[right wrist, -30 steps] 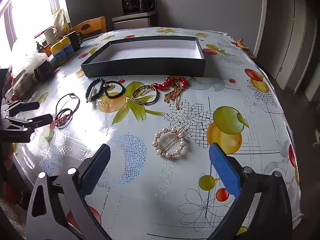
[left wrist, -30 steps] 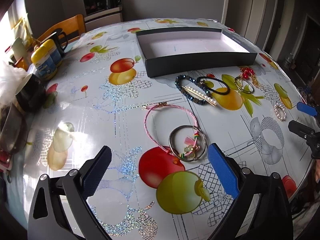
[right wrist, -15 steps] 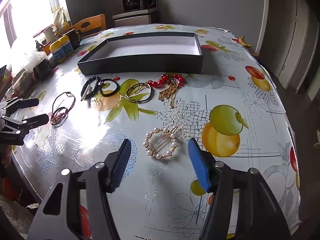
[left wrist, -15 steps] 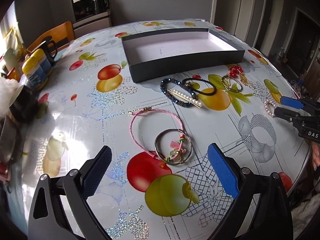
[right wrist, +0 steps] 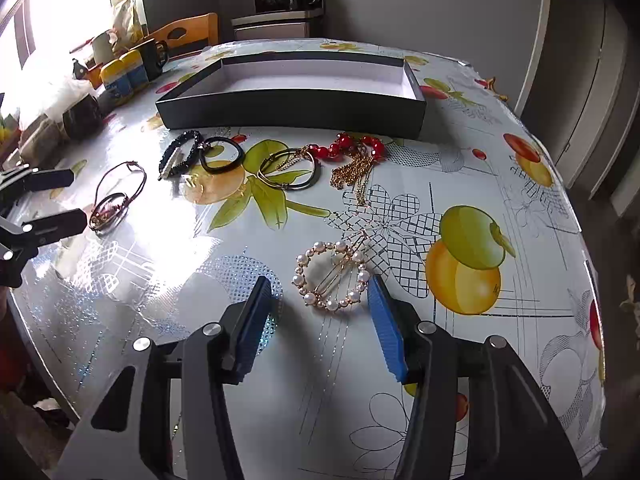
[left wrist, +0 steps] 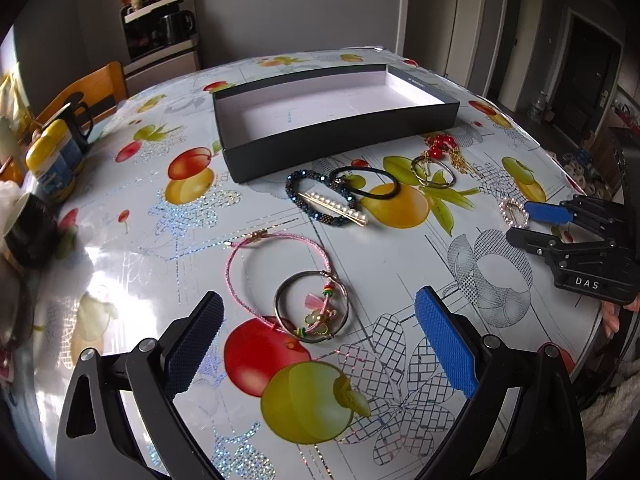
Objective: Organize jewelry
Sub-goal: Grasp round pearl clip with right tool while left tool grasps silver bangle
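The right gripper [right wrist: 320, 304] has its jaws partly apart, one blue pad on each side of the pearl clip [right wrist: 332, 274], which lies flat on the table [right wrist: 440, 360]. The right pad is just beside the clip's pearl rim, perhaps touching it; the left pad stands clear, so nothing is clamped yet. The clip looks light and stiff, a thin metal ring studded with small round pearls. Those pearls are likely slippery, and the piece sits so low on the glossy cloth that the pads may skate over it. The safest hold is probably across the ring's outer edge, squeezing gently, since the pearls could pop off under force. The gripper comes in low, tilted down toward the tabletop, pointing at the box [right wrist: 292, 110] beyond.

The left gripper [left wrist: 316, 334] hangs with its jaws wide apart and empty, angled down over the pink cord bracelet [left wrist: 244, 276] and the metal bangle [left wrist: 312, 310] lying on it. Farther off lie the beaded bracelet [left wrist: 320, 198], the black hair tie [left wrist: 368, 184] and the red beads [left wrist: 440, 144], all outside the open, empty box.
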